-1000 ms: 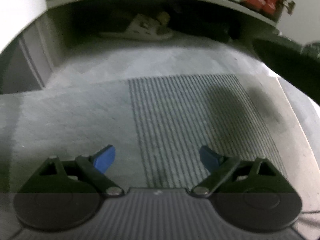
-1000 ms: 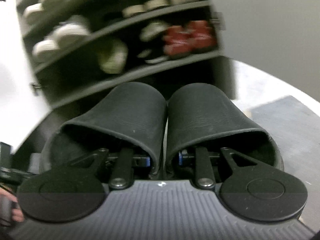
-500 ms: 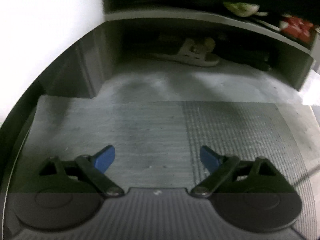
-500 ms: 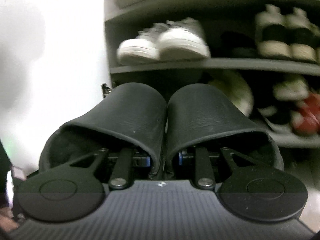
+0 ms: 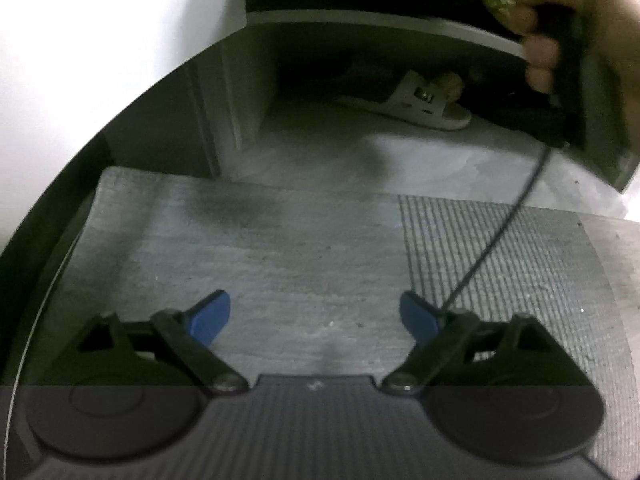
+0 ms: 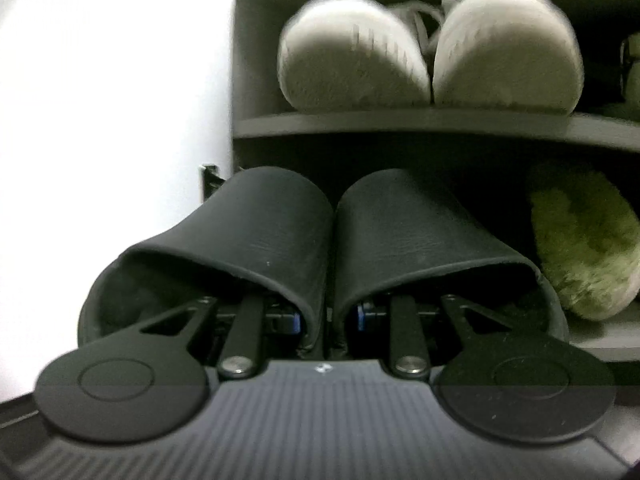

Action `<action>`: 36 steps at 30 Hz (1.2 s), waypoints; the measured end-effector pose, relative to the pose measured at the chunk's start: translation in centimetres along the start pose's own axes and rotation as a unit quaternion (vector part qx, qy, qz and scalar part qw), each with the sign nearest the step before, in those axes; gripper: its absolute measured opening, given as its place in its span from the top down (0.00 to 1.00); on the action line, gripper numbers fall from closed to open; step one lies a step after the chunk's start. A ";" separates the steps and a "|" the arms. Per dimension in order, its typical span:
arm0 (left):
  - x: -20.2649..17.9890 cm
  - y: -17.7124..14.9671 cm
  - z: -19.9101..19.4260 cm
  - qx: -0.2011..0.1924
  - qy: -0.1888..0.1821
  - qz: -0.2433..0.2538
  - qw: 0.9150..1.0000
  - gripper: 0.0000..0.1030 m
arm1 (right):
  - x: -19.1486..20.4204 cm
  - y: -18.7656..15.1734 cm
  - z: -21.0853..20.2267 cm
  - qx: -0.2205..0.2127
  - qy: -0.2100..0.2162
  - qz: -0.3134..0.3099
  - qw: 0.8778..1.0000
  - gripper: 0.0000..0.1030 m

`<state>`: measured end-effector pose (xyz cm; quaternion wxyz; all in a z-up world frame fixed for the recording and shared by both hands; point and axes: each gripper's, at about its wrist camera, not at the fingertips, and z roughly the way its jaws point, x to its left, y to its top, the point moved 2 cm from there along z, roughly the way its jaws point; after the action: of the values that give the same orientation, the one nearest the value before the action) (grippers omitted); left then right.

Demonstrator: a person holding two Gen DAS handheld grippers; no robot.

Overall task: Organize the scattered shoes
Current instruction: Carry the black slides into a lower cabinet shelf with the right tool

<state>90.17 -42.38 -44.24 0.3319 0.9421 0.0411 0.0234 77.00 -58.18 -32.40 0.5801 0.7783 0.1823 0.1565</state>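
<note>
My right gripper (image 6: 328,318) is shut on a pair of black slippers (image 6: 280,236), one finger inside each, pinching their inner walls together. The slippers are held at the left end of a grey shoe rack shelf (image 6: 400,122), toes toward the dark opening below it. My left gripper (image 5: 316,316) is open and empty above a grey floor mat (image 5: 280,264). A beige sandal (image 5: 416,102) lies under the rack's lowest shelf. The hand holding the other gripper (image 5: 576,32) shows at the upper right of the left wrist view.
White sneakers (image 6: 428,48) sit on the shelf above the slippers. A fuzzy green slipper (image 6: 580,236) lies to their right on the same level. A white wall (image 6: 112,100) borders the rack on the left. A black cable (image 5: 504,232) hangs across the mat.
The right gripper has carried the black slippers left and closer to the rack's left end. The left gripper view has shifted left, and the other hand has entered it at upper right.
</note>
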 end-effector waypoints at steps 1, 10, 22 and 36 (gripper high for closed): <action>0.1 0.0 0.1 0.002 0.002 -0.001 1.000 0.09 | 0.1 -0.3 0.9 0.006 -0.010 0.009 1.000 0.73; 1.4 -0.3 0.4 0.015 0.013 -0.005 1.000 0.09 | 1.3 -0.7 6.1 -0.003 -0.073 0.050 0.996 0.74; 2.7 -0.7 1.0 0.034 0.013 -0.033 0.999 0.09 | 0.0 -0.8 10.9 -0.016 -0.096 0.027 0.995 0.69; 2.0 -1.0 0.6 0.034 0.016 -0.008 0.999 0.09 | -0.6 -0.8 6.7 -0.024 -0.022 0.027 0.999 0.21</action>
<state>92.16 -41.76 -45.29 0.2995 0.9519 0.0550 0.0344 79.43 -63.96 -35.09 0.5983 0.7718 0.1449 0.1590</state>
